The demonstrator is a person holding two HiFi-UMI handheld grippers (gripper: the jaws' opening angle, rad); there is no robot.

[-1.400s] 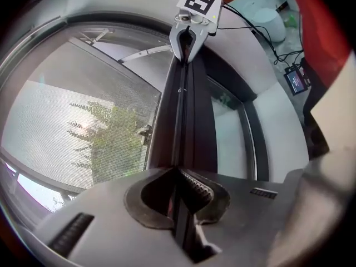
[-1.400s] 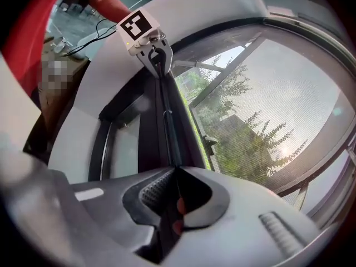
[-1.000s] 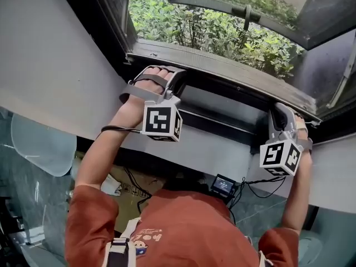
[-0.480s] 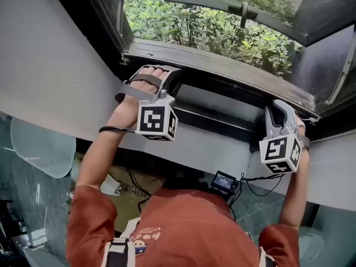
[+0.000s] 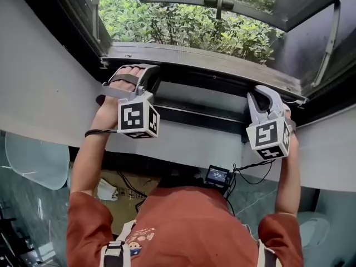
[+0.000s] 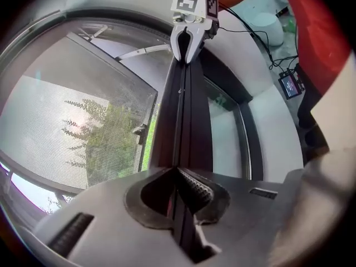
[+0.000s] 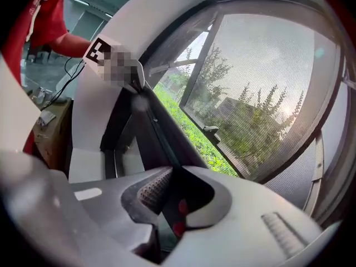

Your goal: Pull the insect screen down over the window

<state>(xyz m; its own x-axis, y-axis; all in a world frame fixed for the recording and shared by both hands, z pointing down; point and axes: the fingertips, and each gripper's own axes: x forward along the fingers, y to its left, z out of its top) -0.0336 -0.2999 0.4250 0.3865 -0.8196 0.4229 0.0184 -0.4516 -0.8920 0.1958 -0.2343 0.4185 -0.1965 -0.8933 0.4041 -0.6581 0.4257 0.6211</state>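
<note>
Insect screen (image 6: 83, 127) is a fine grey mesh, and the trees and green plants (image 5: 183, 24) outside show through it a little pale. Its lower edge is a long dark bar (image 6: 186, 121) with a groove along it. This bar lies low, just beside the window sill (image 5: 194, 57). It runs from the left tool (image 6: 177, 174) straight to the right tool (image 7: 169, 183), with one tool near each end. The left tool is clenched on the bar, and its ribbed pads press on both sides of it. The right tool also has the bar between its jaws, but the jaws have just been opening. Its ribbed pad (image 7: 154, 189) stands a little off the bar, so this tool is released. Seen from the left tool, the mesh spreads to the left of the bar. Seen from the right tool, it spreads to the right, with a window handle (image 7: 211, 131) behind it.
</note>
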